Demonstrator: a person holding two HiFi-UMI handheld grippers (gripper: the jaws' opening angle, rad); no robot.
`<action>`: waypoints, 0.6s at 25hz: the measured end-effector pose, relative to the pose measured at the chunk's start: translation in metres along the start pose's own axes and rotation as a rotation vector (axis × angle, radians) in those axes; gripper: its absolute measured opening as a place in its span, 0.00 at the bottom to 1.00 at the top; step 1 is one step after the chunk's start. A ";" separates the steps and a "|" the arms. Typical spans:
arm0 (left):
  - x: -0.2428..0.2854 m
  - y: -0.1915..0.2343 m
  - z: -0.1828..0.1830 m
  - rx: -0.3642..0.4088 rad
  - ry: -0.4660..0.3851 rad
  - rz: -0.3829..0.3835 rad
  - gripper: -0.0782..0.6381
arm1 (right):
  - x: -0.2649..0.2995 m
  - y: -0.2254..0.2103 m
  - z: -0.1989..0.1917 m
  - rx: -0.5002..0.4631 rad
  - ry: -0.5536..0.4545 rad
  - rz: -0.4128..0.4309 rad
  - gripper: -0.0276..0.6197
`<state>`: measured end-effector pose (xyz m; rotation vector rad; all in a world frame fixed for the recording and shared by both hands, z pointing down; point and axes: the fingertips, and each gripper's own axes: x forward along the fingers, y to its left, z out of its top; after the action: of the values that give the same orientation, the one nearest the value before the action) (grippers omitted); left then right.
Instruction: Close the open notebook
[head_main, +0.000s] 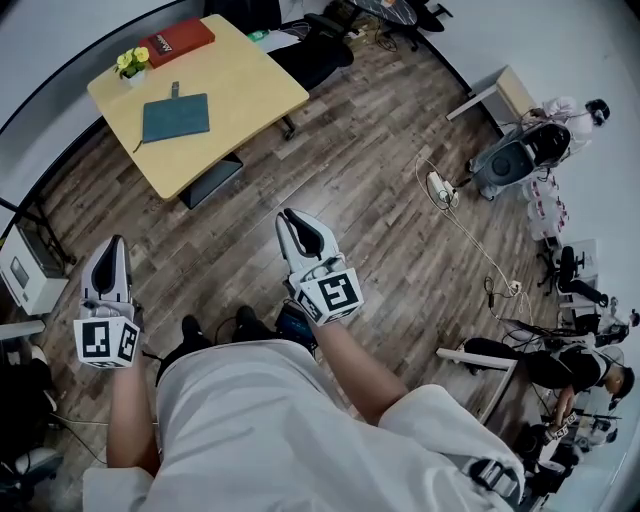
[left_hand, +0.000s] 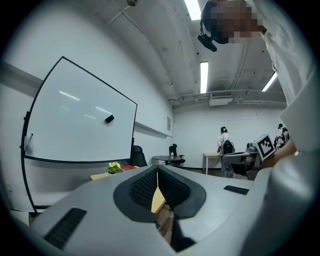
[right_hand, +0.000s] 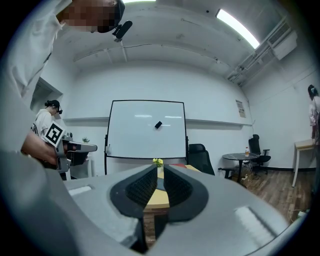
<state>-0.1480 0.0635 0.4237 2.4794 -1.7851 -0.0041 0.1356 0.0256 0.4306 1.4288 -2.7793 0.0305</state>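
Left gripper (head_main: 112, 252), right gripper (head_main: 297, 222): fingers closed, empty. Notebook (head_main: 175, 117) on surface (head_main: 250, 80), well apart: 1 o'clock of left, 10 o'clock of right.

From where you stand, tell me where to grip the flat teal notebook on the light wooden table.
Probably the flat teal notebook by its near long edge, coming low from the light wooden table's near side: lying flat, it offers only edges to pinch. Its small dark tab sticks out the far edge.
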 end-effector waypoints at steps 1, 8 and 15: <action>0.001 -0.001 -0.002 0.004 0.004 0.003 0.13 | -0.001 -0.002 -0.001 0.001 0.001 -0.003 0.10; 0.009 -0.005 -0.005 -0.016 0.009 0.005 0.13 | -0.006 -0.013 -0.002 -0.001 0.002 -0.008 0.10; 0.016 -0.016 -0.008 -0.031 0.015 0.006 0.13 | -0.012 -0.024 -0.004 0.018 -0.002 -0.008 0.10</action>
<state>-0.1277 0.0541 0.4314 2.4470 -1.7728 -0.0130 0.1624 0.0218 0.4347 1.4441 -2.7825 0.0544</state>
